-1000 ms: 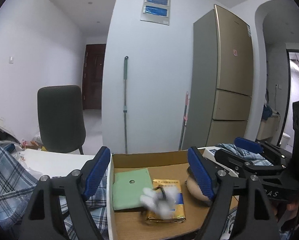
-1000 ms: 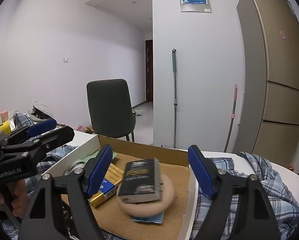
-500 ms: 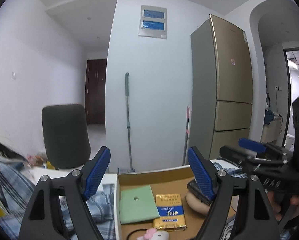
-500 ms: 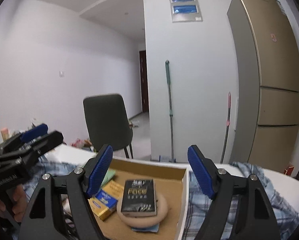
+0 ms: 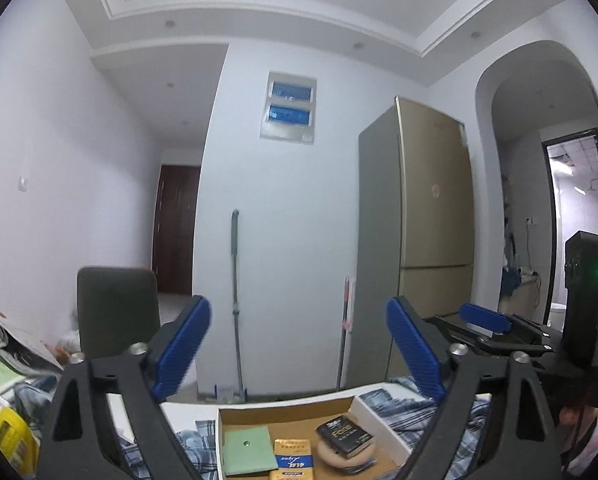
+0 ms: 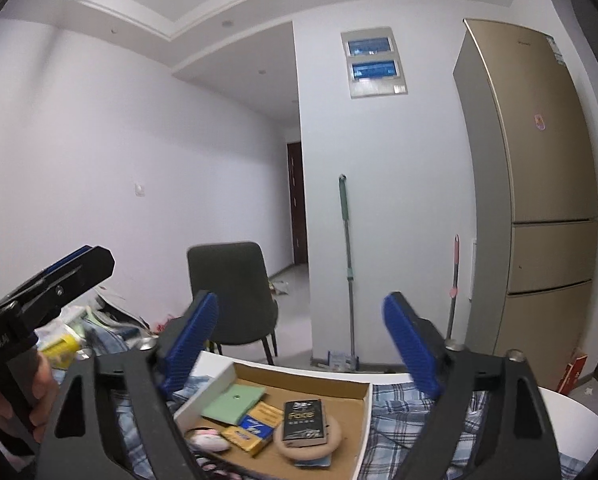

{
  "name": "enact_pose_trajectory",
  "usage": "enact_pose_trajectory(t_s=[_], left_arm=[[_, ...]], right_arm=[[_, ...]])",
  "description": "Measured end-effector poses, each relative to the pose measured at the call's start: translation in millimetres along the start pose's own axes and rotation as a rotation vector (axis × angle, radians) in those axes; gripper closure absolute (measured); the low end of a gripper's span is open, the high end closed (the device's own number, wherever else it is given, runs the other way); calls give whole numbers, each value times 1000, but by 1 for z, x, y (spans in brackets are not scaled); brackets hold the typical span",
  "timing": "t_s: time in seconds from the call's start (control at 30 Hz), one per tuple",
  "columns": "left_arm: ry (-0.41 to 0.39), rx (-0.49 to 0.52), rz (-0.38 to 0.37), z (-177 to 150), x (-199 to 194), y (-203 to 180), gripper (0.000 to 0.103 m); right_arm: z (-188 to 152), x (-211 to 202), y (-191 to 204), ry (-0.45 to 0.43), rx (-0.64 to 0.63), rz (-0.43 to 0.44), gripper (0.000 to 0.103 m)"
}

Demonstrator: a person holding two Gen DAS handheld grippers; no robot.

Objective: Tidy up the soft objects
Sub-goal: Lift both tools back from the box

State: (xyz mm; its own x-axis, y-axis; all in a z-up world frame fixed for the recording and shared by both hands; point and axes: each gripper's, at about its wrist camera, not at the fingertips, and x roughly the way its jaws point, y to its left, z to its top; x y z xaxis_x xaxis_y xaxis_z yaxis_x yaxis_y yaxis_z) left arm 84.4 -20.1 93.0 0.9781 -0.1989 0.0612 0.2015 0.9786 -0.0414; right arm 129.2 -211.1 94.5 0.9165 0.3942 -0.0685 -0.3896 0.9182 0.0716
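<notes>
Left gripper [image 5: 299, 354] and right gripper [image 6: 301, 346] both stand wide and empty, jaws just opened further; cardboard box [image 6: 323, 380] below holds a black packet [image 6: 303, 420] on a beige pad [image 6: 335, 438].

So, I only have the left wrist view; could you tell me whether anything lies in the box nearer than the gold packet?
Observer: Yes, a small pink and white plush lies in the near corner of the cardboard box, beside the gold packet.
Operator: Thank you. Is anything on the floor to the right of the fridge?
Observer: A red carton stands at the base of the fridge, on its right side.
</notes>
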Motion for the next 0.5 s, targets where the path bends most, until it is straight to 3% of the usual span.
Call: enact_pose_trajectory(t_s=[0.17,0.5], left_arm=[[-29,21,-1,5,-36,-9,0],[36,7,26,-35,-77,-6,0]], right_arm=[[-3,-34,6,-14,28,17,1],[-43,-58,10,7,37,12,1]])
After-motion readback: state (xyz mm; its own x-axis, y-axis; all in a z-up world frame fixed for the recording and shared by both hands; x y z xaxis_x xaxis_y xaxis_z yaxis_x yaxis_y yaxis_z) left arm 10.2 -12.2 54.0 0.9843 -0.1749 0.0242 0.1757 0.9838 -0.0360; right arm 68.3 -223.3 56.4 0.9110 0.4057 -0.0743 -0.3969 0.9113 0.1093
